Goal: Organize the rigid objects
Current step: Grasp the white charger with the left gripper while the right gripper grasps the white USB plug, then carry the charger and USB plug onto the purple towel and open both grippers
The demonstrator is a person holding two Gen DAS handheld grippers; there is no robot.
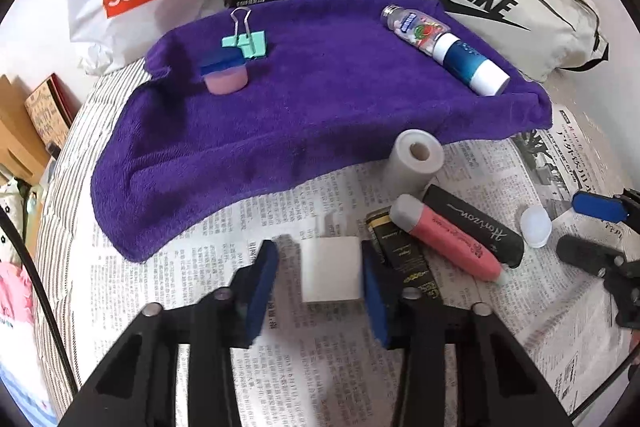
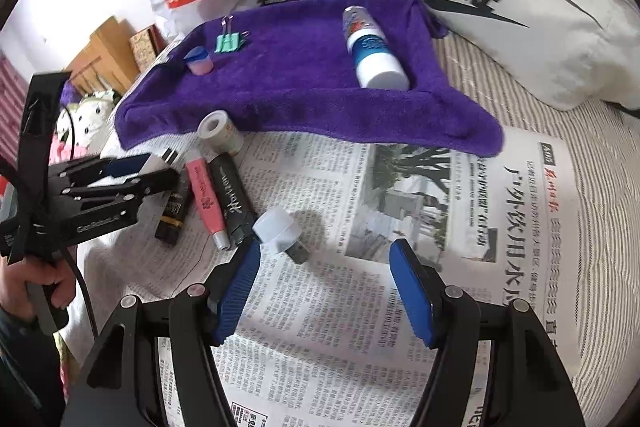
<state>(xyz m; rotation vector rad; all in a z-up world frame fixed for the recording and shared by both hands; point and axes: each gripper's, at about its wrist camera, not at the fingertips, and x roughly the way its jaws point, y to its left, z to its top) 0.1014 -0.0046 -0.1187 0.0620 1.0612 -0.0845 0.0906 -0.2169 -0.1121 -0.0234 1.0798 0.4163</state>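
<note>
Left wrist view. The left gripper (image 1: 320,281) points down at a newspaper (image 1: 224,267). Between its blue pads (image 1: 264,287) stands a white block (image 1: 331,270); the right pad touches the block's side, while a narrow gap shows at the left pad, so a firm grasp cannot be confirmed. At 3 o'clock of the block lie a black-and-gold tube (image 1: 404,259), a pink tube (image 1: 444,239) and a black marker (image 1: 474,225), side by side and touching. At 1 o'clock stands a white paper roll (image 1: 416,157), at the edge of a purple towel (image 1: 320,99). On the towel: a pink pot with blue lid (image 1: 225,75) at 11 o'clock, a green binder clip (image 1: 246,39) just behind it, and a clear bottle (image 1: 416,27) end to end with a blue-and-white bottle (image 1: 472,63) at 1 o'clock. A translucent cap (image 1: 536,223) lies far right.

Right wrist view. The right gripper (image 2: 324,291) has its fingers (image 2: 412,299) spread apart, grasping nothing. At 11 o'clock of its centre, beside the left fingertip, lies a small white-capped object with a dark plug end (image 2: 278,231) on the newspaper (image 2: 400,227). The left gripper (image 2: 120,171) appears at 9 o'clock, held by a hand (image 2: 36,287). The towel (image 2: 304,95) lies at 12 o'clock, a grey Nike bag (image 2: 520,27) at 1 o'clock.
</note>
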